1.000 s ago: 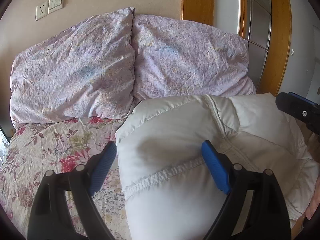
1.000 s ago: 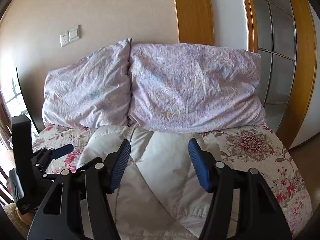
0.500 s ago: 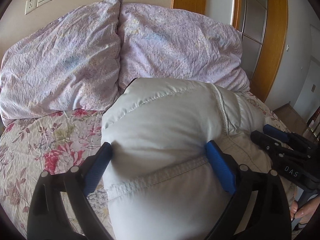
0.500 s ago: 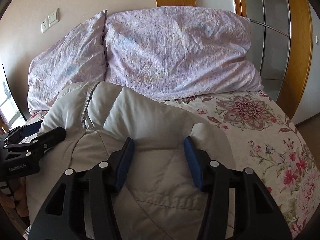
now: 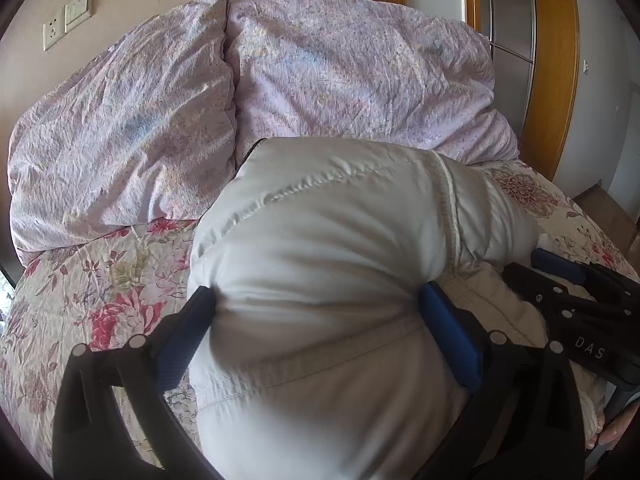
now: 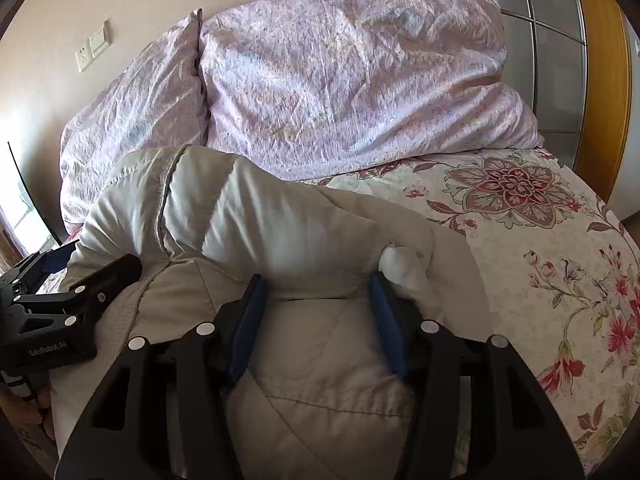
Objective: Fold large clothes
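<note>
Jacket (image 5: 328, 248), a white quilted puffer, lies bundled on the floral bedspread (image 5: 100, 280) ahead of both tools. Left hand-held gripper (image 5: 316, 320), jaws just widened, straddles it unclenched; right hand-held gripper (image 6: 318, 312) clasps a padded fold. Slippery, springy fill: press air out, keeping stitched seams aligned.

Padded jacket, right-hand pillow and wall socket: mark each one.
Padded jacket (image 5: 332, 248): left wrist view, puffy upper panel.
Right-hand pillow (image 5: 360, 80): left wrist view, middle of its face.
Wall socket (image 5: 51, 33): left wrist view, plate centre.
</note>
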The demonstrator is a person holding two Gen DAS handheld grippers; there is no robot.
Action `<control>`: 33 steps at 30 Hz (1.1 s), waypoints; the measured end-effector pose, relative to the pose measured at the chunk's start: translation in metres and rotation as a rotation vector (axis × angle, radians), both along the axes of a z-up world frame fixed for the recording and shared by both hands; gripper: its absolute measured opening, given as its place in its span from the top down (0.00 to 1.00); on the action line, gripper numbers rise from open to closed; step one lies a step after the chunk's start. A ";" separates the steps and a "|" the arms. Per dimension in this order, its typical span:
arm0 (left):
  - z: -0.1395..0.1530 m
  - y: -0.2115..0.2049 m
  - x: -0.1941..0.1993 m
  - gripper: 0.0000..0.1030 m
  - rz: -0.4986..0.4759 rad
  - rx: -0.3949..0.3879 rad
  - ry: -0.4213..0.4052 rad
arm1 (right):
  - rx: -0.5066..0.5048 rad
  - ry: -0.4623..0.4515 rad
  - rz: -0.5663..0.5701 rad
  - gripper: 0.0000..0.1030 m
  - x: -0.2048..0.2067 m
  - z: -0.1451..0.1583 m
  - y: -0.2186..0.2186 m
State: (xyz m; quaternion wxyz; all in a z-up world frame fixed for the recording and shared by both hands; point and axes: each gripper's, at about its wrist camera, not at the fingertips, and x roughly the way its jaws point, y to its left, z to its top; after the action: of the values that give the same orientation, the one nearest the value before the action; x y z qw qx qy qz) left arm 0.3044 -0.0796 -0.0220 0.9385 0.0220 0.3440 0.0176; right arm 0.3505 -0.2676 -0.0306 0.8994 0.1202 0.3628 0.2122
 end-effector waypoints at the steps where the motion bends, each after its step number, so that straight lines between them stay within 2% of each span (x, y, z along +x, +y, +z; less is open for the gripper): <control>1: -0.001 0.000 0.000 0.02 0.002 0.001 0.000 | 0.003 0.003 0.001 0.47 0.001 -0.001 0.000; 20: -0.013 0.000 0.015 0.02 0.030 0.004 0.032 | -0.018 0.057 0.020 0.47 0.015 -0.010 0.007; 23: -0.005 0.001 0.012 0.02 0.024 0.019 0.046 | -0.064 0.088 0.016 0.47 0.017 0.000 0.011; 26: 0.010 0.007 0.006 0.02 0.011 0.006 0.031 | -0.059 0.109 -0.006 0.47 0.019 0.015 0.008; 30: 0.030 0.017 0.011 0.02 0.026 0.014 -0.002 | -0.049 0.066 -0.038 0.47 0.023 0.030 0.002; 33: 0.031 0.020 0.025 0.02 0.043 0.039 0.006 | -0.070 0.038 -0.053 0.47 0.032 0.037 0.005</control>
State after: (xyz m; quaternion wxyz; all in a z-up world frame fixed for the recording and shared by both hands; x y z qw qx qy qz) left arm 0.3298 -0.0591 0.0085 0.9363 0.0331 0.3468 0.0446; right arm 0.3829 -0.2627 0.0065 0.9013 0.1021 0.3837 0.1734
